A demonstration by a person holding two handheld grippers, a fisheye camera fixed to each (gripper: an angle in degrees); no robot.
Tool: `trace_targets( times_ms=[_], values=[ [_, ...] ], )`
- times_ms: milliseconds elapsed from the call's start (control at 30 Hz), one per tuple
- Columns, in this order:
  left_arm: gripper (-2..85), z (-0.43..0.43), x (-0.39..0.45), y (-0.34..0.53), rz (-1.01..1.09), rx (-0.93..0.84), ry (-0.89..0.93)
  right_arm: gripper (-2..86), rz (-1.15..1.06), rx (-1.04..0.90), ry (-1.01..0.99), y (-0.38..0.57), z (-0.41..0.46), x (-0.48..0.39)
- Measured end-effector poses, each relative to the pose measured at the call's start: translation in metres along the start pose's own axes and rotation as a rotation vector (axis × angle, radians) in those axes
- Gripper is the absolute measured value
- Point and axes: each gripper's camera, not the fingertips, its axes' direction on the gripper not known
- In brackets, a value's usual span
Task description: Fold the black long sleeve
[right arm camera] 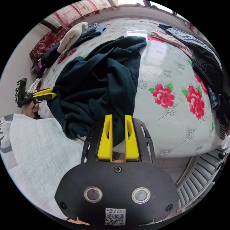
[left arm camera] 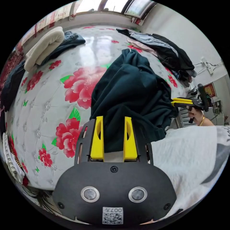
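Note:
The black long sleeve point(left arm camera: 129, 91) lies bunched on the flowered mattress point(left arm camera: 48, 107), pulled toward the near edge. In the left gripper view my left gripper point(left arm camera: 113, 118) has thick dark cloth filling the gap between its yellow jaws, which press on it. The right gripper point(left arm camera: 173, 101) shows at the garment's right edge, held by a hand point(left arm camera: 195, 116). In the right gripper view my right gripper point(right arm camera: 118, 116) is shut on a fold of the long sleeve point(right arm camera: 100, 76) near the mattress point(right arm camera: 172, 124) edge. The left gripper point(right arm camera: 54, 94) pinches the garment's left side.
A heap of dark and pink clothes point(left arm camera: 167, 50) point(right arm camera: 206, 62) lines one side of the bed. A folded cream item point(left arm camera: 43, 48) point(right arm camera: 71, 36) rests on dark clothes at the far corner. The person's white top point(left arm camera: 191, 153) point(right arm camera: 36, 155) is close by. A slatted metal frame point(right arm camera: 198, 172) stands beside the bed.

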Motion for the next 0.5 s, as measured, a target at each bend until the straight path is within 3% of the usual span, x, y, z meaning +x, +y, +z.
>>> trace_targets(
  times_ms=[100, 167, 500],
  values=[
    [4.2, -0.021, -0.004, -0.002, -0.007, 0.029, 0.052, 2.0, -0.026, 0.069, -0.012, 0.004, -0.038, 0.003],
    [3.2, -0.059, -0.009, 0.014, 0.019, 0.143, 0.109, 0.6, 0.009, 0.291, -0.004, 0.020, -0.106, 0.008],
    [0.4, -0.273, -0.086, 0.178, -0.155, 0.937, 0.557, -0.2, 0.005, 1.025, -0.203, 0.120, -0.338, 0.005]
  ],
)
